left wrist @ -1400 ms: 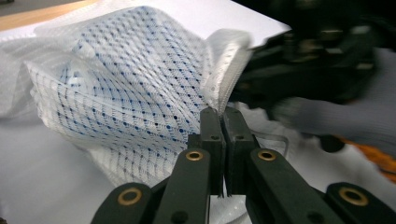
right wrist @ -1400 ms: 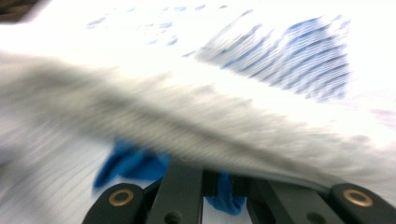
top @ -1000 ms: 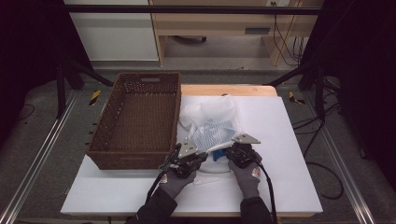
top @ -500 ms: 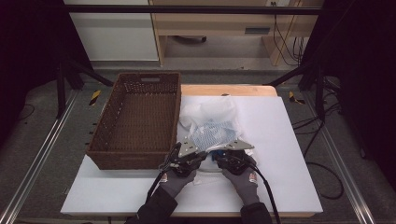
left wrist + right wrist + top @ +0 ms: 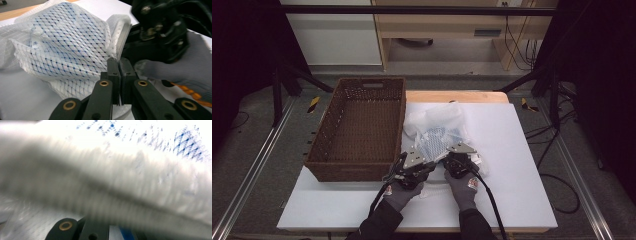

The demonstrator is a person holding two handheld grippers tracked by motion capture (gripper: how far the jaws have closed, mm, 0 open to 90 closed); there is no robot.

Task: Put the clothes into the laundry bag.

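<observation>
The white mesh laundry bag [image 5: 438, 135], with blue-dotted cloth inside, lies at the centre of the high view on the white table [image 5: 522, 165], just right of the brown wicker basket [image 5: 357, 130]. The left gripper [image 5: 119, 65] has its jaws clamped on the bag's near edge. The right gripper [image 5: 457, 159], just beside it, has just closed its jaws; blurred mesh lies over them in the right gripper view.

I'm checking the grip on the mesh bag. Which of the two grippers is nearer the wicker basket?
The left gripper: it sits just beside the basket's near right corner, jaws shut on the mesh bag's edge. The right gripper lies farther right.
</observation>
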